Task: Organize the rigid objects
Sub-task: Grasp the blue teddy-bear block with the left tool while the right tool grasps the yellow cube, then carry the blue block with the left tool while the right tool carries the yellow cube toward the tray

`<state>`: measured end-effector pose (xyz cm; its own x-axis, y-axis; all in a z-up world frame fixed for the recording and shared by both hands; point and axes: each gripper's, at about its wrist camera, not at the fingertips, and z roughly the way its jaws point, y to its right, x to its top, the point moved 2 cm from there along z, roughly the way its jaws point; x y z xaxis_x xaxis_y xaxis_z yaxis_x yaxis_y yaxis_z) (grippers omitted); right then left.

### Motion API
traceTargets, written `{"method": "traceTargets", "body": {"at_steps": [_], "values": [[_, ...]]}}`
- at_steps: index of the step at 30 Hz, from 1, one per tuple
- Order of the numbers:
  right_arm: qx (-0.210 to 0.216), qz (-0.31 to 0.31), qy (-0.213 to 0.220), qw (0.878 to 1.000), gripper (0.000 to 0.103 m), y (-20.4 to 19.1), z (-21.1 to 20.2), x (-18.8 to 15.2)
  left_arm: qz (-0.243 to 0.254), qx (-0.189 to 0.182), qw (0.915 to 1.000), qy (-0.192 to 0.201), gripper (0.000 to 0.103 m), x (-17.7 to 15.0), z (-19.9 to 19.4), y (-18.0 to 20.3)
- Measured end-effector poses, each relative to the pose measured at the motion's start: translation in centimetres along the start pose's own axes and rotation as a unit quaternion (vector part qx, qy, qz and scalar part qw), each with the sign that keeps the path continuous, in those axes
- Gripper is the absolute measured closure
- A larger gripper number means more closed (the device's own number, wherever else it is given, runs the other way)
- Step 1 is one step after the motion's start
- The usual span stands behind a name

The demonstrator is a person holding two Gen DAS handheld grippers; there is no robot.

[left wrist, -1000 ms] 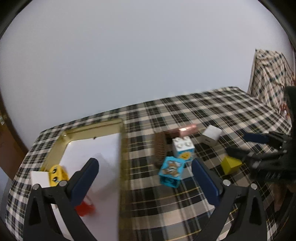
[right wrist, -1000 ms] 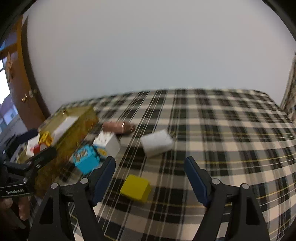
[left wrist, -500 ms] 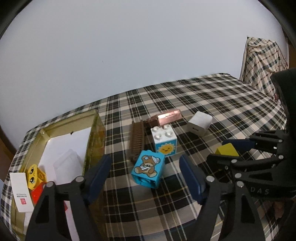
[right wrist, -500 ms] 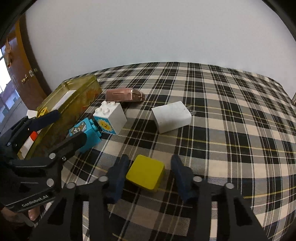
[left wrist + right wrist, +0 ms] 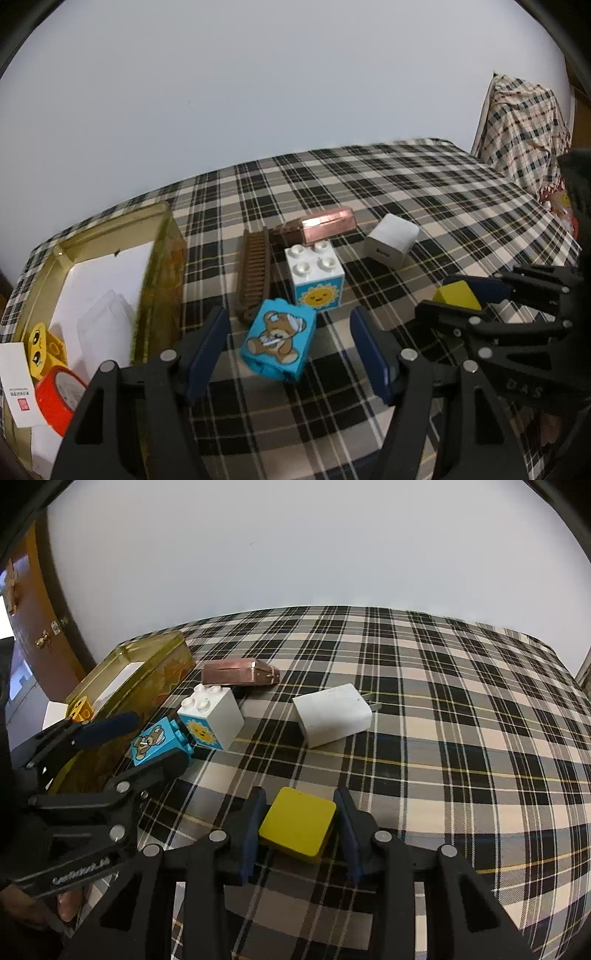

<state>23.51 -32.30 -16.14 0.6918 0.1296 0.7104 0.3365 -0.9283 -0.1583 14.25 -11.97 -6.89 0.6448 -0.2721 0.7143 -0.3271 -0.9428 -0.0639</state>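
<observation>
Right now I have the right hand-held gripper (image 5: pixel 297 830) closing on the yellow block (image 5: pixel 297 825), its blue pads at both sides of it, the block low on the checked counter (image 5: pixel 443 738). My left hand-held gripper (image 5: pixel 288 345) is closing too, but its pads stand clear either side of the blue bear block (image 5: pixel 279 339), not yet pressing it. The gold tin (image 5: pixel 159 266) at the left already holds a yellow face block (image 5: pixel 38 347), a red roll (image 5: pixel 55 398) and a white card (image 5: pixel 16 384). Left out, as I judge it: the sun block (image 5: pixel 316 275), the comb (image 5: pixel 253 273), the copper case (image 5: pixel 325 225) and the white charger (image 5: pixel 391 240).
</observation>
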Motion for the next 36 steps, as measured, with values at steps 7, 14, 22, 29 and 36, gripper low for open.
{"method": "traceTargets", "body": {"at_steps": [7, 14, 22, 29, 36], "values": [[-0.005, 0.01, 0.006, 1.0, 0.062, 0.4, -0.5, -0.1, 0.013, -0.016, 0.9996, -0.021, 0.066, 0.1, 1.0, 0.7], [-0.016, 0.006, 0.02, 1.0, 0.062, 0.1, -1.0, -0.2, 0.012, -0.038, 0.9992, -0.007, 0.072, -0.1, 0.3, 0.5], [-0.024, 0.001, 0.045, 0.999, 0.062, -0.1, -2.0, -0.1, -0.008, -0.035, 0.999, 0.026, 0.072, -0.4, -1.3, -0.5], [-0.027, 0.006, 0.061, 0.998, 0.062, -0.1, -2.6, -0.3, -0.017, -0.011, 0.998, 0.06, 0.072, -0.6, -2.8, -0.7], [-0.025, 0.013, 0.074, 0.997, 0.062, 0.3, -3.3, -0.5, -0.03, 0.001, 0.9963, 0.08, 0.072, -0.8, -3.8, -1.2]]}}
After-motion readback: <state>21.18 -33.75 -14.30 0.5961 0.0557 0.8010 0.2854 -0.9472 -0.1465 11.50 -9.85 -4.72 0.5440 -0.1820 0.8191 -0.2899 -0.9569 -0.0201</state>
